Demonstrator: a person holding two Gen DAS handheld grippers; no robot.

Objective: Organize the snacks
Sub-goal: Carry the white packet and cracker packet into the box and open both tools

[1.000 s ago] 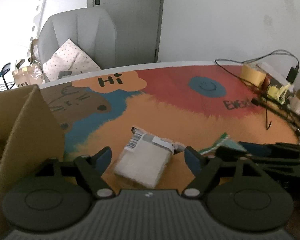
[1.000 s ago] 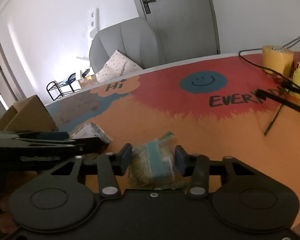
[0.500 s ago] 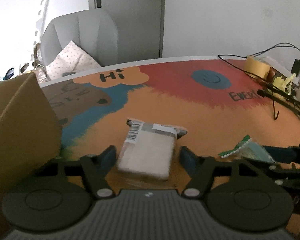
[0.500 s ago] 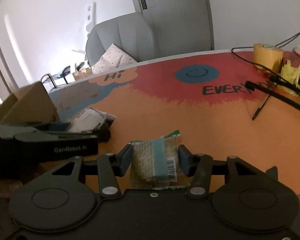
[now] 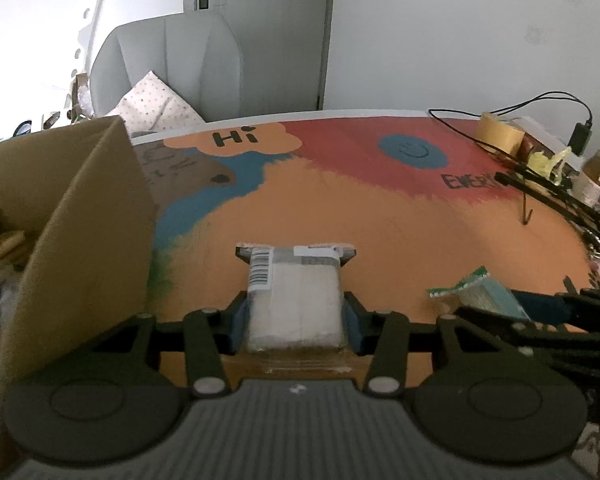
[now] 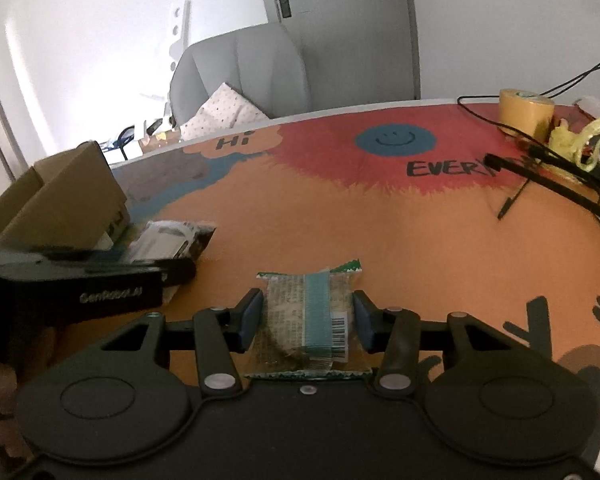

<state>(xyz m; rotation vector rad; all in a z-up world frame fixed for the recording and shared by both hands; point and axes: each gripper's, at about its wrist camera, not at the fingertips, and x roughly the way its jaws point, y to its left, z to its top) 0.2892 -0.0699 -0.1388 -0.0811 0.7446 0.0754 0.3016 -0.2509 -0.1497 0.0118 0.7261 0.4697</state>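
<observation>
My left gripper [image 5: 295, 322] is shut on a white snack pack [image 5: 294, 296] with a barcode label, held just over the orange mat. My right gripper [image 6: 307, 316] is shut on a green-and-teal snack pack [image 6: 312, 316] with a barcode. The white snack pack [image 6: 168, 240] and the left gripper's body show at the left in the right wrist view. The green snack pack [image 5: 480, 290] shows at the right in the left wrist view. An open cardboard box [image 5: 80, 224] stands at the left, with other snacks inside.
A colourful mat [image 6: 380, 216] covers the table. A yellow tape roll [image 6: 526, 112], black cables [image 6: 556, 184], yellow plastic and bottles [image 5: 598, 168] crowd the right edge. A grey chair [image 5: 168, 68] with a dotted cushion stands behind the table.
Both grippers closed on their snack packs; the left fingers went from wide open to gripping the white pack. The box now stands closer on the left.
</observation>
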